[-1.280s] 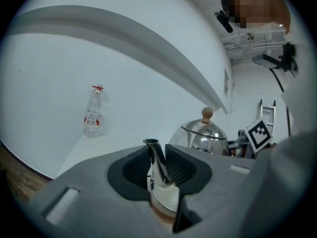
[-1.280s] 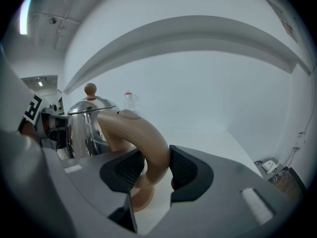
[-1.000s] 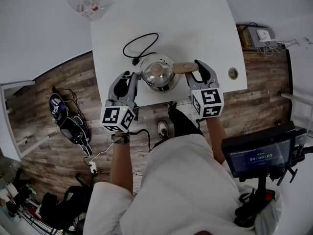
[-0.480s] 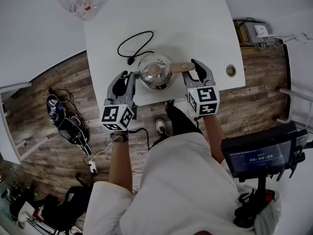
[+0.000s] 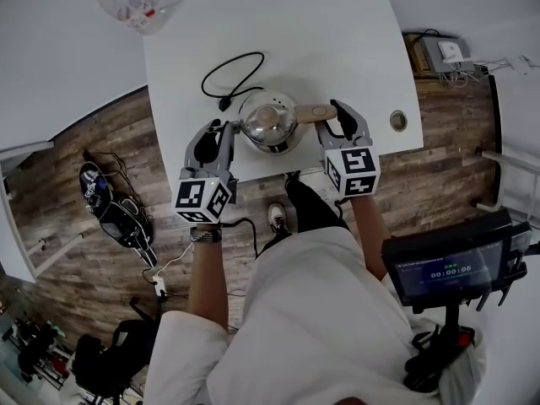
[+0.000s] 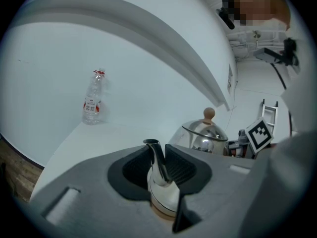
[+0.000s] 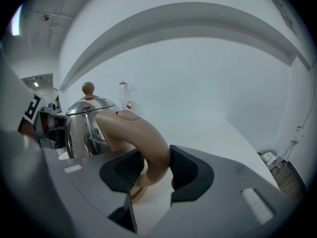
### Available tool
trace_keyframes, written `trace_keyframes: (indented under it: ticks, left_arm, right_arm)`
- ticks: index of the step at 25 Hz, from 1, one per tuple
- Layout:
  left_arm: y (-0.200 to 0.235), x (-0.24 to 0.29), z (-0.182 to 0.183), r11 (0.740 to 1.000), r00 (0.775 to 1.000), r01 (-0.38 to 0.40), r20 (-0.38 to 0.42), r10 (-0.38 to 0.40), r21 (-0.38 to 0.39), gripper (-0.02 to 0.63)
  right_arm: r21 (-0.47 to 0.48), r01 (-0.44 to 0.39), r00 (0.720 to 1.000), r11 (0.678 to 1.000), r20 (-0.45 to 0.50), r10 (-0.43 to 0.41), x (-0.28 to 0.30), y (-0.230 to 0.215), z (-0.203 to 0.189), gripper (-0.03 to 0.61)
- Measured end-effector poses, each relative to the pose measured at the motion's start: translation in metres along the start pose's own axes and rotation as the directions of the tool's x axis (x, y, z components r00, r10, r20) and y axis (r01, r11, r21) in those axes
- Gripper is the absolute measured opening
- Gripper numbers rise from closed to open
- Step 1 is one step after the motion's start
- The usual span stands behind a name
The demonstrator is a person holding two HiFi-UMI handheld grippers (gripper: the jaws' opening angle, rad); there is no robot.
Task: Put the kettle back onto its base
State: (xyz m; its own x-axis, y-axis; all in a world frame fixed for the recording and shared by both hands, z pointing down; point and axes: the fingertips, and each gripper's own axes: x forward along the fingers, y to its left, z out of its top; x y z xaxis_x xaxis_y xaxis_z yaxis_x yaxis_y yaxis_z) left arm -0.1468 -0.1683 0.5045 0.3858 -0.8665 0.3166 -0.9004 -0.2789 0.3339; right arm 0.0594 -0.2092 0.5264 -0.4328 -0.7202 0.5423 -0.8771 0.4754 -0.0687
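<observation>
A shiny steel kettle (image 5: pixel 268 123) with a wooden lid knob stands near the front edge of the white table (image 5: pixel 337 40). Its beige handle (image 5: pixel 314 114) points right. My right gripper (image 5: pixel 340 118) is shut on that handle (image 7: pixel 141 138), with a pad on each side. At the kettle's left, my left gripper (image 5: pixel 218 133) is shut on the thin steel spout (image 6: pixel 157 165). A tan rim shows under the kettle body (image 7: pixel 86 125). The base itself is hidden beneath the kettle. A black power cord (image 5: pixel 232 74) loops on the table behind it.
A clear plastic bottle (image 5: pixel 126 2) stands at the table's far left corner. There is a round cable hole (image 5: pixel 398 122) near the front right edge. A screen on a stand (image 5: pixel 447 268) is to my right, and bags and cables (image 5: pixel 114 205) lie on the wooden floor.
Only the head camera has shifted slightly. Both grippers and the kettle keep the same places relative to each other.
</observation>
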Motion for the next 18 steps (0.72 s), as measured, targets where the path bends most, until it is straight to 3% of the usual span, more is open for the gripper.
trace_keyframes:
  ticks: [18]
  left_arm:
    - [0.0018, -0.0062, -0.0001, 1.000, 0.999, -0.029, 0.029, 0.030, -0.011, 0.095]
  right_arm:
    - [0.009, -0.024, 1.000, 1.000, 0.018, 0.024, 0.0069, 0.0030, 0.0013, 0.160]
